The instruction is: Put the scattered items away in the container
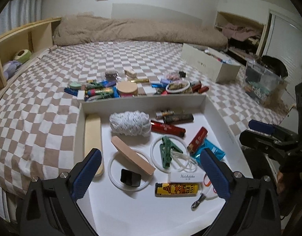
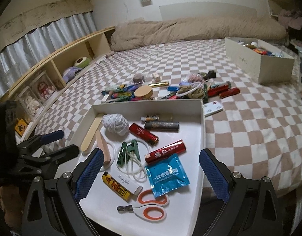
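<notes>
You are working in a home bedroom: a bed point(image 2: 249, 118) under a brown-and-white checked cover, a beige duvet point(image 2: 190, 29) bunched along the wall, a wooden headboard shelf point(image 2: 58, 59) holding soft toys point(image 2: 71, 72) and small display boxes point(image 2: 42, 90), a curtained window point(image 2: 42, 37) behind it, and folded clothes stacked in an open closet point(image 1: 241, 33)

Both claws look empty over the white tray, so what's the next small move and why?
Probably reach the left claw past the tray's far wall toward the pile of scattered items on the checkered bedspread. Both it and the right claw are open and hold nothing, while many items lie outside the tray.
</notes>
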`<action>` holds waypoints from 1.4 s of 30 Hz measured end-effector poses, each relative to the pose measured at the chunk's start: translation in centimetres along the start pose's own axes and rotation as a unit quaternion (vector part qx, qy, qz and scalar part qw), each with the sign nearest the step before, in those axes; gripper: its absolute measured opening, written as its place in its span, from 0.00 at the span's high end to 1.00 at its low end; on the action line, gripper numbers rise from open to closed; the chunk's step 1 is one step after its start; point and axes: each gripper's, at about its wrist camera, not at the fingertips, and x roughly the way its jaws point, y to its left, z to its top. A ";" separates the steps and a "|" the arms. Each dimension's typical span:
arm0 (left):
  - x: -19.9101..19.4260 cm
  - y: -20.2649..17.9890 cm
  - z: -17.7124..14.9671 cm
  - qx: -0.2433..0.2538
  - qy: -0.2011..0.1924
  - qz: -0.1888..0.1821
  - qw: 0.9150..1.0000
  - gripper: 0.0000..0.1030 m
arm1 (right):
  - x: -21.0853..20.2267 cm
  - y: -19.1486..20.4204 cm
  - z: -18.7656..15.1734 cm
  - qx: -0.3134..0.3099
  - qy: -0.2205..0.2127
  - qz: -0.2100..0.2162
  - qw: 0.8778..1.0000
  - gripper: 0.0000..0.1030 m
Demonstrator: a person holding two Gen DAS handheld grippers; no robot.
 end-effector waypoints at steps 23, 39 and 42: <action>-5.0 0.4 0.5 -0.009 -0.058 -0.007 0.998 0.02 | -3.7 1.8 0.4 -0.033 -0.054 -0.040 0.997 0.00; -6.1 -0.2 0.3 0.000 -0.061 -0.003 0.998 0.00 | -4.7 1.9 0.3 -0.032 -0.066 -0.042 0.996 0.00; -6.1 -0.3 0.3 0.004 -0.060 0.001 0.998 0.00 | -4.7 2.0 0.3 -0.033 -0.068 -0.048 0.996 0.00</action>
